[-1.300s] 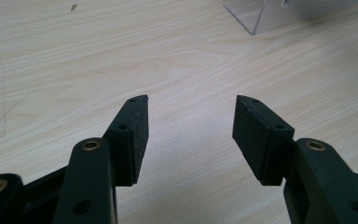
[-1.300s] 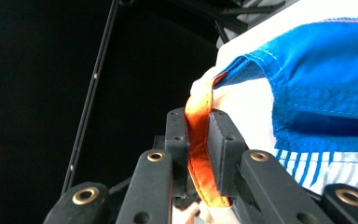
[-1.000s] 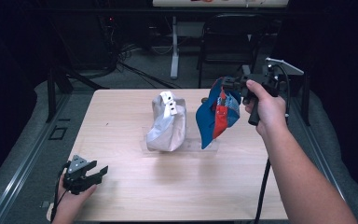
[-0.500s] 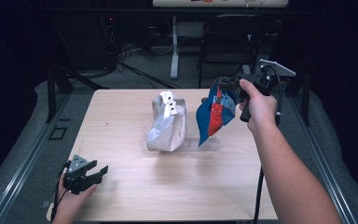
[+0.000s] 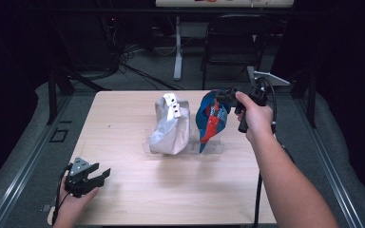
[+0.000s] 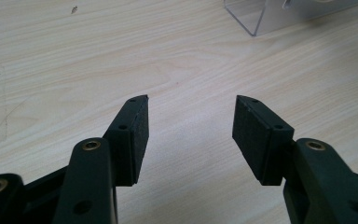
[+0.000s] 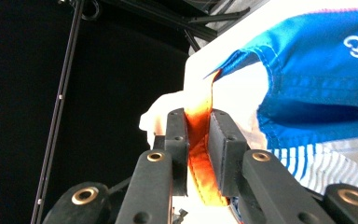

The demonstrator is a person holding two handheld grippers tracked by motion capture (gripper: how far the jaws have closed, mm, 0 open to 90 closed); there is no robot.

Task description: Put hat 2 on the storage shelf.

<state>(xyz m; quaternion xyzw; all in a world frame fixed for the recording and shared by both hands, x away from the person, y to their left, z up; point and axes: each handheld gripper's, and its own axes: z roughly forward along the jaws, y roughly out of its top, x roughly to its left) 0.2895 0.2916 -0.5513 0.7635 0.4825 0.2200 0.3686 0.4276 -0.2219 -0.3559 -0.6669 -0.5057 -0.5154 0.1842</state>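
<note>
Right gripper (image 5: 224, 97): held in the person's right hand (image 5: 256, 116) above the far right part of the bench (image 5: 123, 123), at about 2 o'clock from the bench centre; jaws clenched on the orange strap (image 7: 199, 140) of the blue bag (image 5: 211, 118); in the right gripper view the strap runs up between the two pads and both press on it
Blue bag: hangs from the right gripper, its lower end down on or just over the clear stand (image 5: 214, 148), contact not readable; red-orange strap down its front; blue cloth with white lettering and a striped white panel at 3 o'clock in the right gripper view
Grey bag (image 5: 171, 126): stands upright on the clear stand, just beside the blue bag, at 9 o'clock from it; white strap with dark dots at its top; whether the two bags touch I cannot tell
Left gripper (image 5: 95, 175): rests low at the near left corner of the bench, about 7 o'clock from centre, held in the left hand (image 5: 73, 204); jaws released, wide apart, bare wood between them
Clear stand, left gripper view: one corner at 1 o'clock, well apart from the jaws
Bench: pale wood; a small dark speck at 11 o'clock in the left gripper view
</note>
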